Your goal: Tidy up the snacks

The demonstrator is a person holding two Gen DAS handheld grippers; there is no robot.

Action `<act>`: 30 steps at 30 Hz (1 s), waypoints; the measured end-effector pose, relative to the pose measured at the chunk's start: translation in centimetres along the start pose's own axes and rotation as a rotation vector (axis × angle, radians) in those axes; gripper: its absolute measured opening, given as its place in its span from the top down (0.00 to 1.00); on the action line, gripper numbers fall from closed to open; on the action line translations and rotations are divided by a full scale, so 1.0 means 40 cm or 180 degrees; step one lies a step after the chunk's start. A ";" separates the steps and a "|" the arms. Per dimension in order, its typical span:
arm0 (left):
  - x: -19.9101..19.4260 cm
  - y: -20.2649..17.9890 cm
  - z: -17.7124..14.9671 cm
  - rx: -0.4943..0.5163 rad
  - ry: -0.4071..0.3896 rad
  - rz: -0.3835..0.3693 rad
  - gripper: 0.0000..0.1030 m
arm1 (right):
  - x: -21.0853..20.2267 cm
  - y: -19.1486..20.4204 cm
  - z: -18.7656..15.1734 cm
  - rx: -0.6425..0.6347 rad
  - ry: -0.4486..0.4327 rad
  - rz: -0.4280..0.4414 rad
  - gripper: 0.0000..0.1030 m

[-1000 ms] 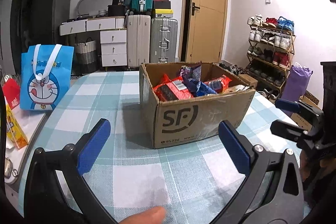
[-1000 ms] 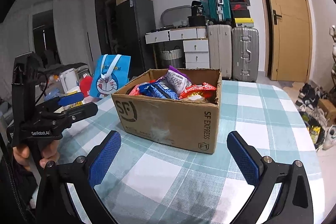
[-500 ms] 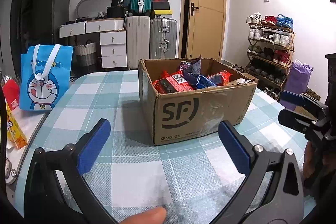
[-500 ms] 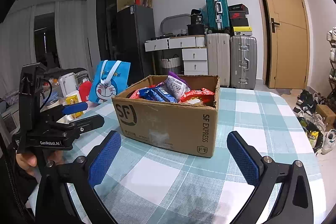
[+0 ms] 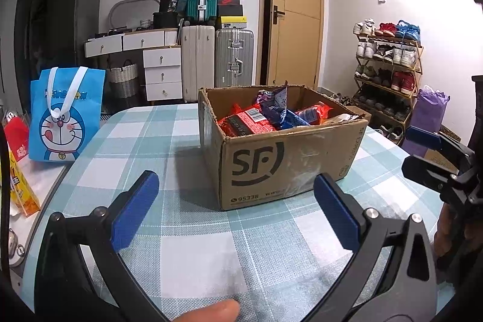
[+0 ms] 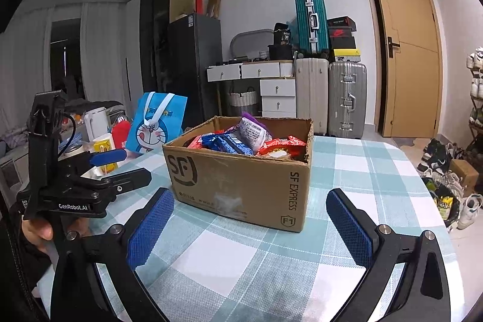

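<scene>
While both claws are held spread and empty above the checked desk, the cardboard box of snacks is seen ahead of the left claw and the right claw, untouched. A shoe rack is shown only by the left view (the right view shows a white kettle instead).

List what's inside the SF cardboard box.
The SF cardboard box holds a pile of snack packets: red packets, blue packets and a purple-and-white bag on top. Anything beneath that top layer is covered.
</scene>
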State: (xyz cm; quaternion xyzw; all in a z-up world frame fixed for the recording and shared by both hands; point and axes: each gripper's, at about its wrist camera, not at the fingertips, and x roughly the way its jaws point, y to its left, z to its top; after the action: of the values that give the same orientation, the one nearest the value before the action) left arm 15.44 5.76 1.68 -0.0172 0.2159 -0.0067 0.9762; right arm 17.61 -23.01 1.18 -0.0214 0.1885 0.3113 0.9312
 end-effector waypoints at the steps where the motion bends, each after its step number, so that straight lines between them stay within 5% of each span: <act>1: 0.001 -0.001 0.000 -0.0001 -0.0002 0.0001 0.01 | 0.000 0.001 0.000 -0.0006 0.0003 -0.0004 0.00; 30: 0.000 0.000 -0.002 -0.0001 -0.0007 0.0001 0.01 | 0.000 -0.004 -0.002 0.0027 -0.0012 -0.0010 0.00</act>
State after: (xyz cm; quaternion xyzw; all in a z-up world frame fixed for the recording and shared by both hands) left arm 15.41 5.75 1.59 -0.0174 0.2148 -0.0066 0.9765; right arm 17.69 -23.14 1.10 -0.0173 0.1881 0.3092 0.9321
